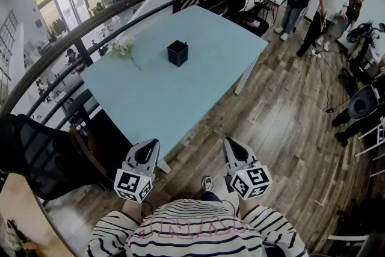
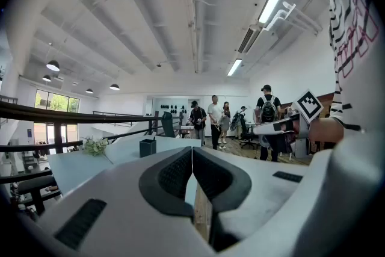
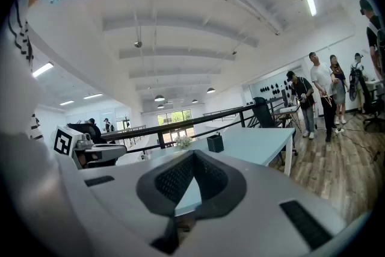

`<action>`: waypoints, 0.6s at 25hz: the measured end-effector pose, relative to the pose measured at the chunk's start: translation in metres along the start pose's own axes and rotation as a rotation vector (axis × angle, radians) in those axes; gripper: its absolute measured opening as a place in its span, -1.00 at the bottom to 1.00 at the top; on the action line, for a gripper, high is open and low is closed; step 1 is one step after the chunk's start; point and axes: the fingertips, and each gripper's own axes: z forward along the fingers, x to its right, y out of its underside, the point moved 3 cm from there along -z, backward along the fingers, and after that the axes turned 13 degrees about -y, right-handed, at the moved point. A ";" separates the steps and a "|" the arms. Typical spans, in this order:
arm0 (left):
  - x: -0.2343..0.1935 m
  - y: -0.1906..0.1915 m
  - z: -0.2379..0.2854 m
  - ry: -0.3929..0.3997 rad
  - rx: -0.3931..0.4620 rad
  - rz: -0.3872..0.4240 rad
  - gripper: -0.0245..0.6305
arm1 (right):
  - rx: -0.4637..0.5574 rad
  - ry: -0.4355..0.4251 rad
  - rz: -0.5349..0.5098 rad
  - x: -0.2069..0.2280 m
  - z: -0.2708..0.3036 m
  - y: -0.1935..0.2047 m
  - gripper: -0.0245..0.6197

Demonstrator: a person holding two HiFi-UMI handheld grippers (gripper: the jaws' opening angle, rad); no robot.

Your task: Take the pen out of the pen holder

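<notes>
A small black square pen holder (image 1: 177, 52) stands near the middle of the pale blue table (image 1: 150, 99); it also shows far off in the left gripper view (image 2: 147, 147) and the right gripper view (image 3: 215, 142). No pen is visible from here. My left gripper (image 1: 148, 151) is shut and empty, held off the table's near edge. My right gripper (image 1: 236, 150) is shut too, over the wooden floor beside the table. Both point toward the table, well short of the holder. The jaws touch at their tips in both gripper views (image 2: 192, 156) (image 3: 193, 161).
A bunch of white flowers (image 1: 123, 47) lies at the table's far left. A dark curved railing (image 1: 90, 24) runs behind the table. A black chair (image 1: 36, 156) stands at the left. Several people (image 1: 319, 0) stand by a desk at the far right.
</notes>
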 end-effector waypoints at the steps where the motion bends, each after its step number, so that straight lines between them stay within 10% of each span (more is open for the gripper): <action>1: 0.003 -0.001 0.005 0.003 0.002 0.001 -0.84 | -0.001 -0.009 0.003 0.004 0.002 -0.001 -0.84; 11: 0.035 -0.006 0.060 0.043 0.004 -0.001 -0.82 | 0.004 -0.042 0.045 0.066 0.027 -0.005 -0.81; 15: 0.041 -0.006 0.082 -0.004 -0.012 -0.019 -0.42 | -0.001 -0.086 0.053 0.096 0.038 -0.012 -0.45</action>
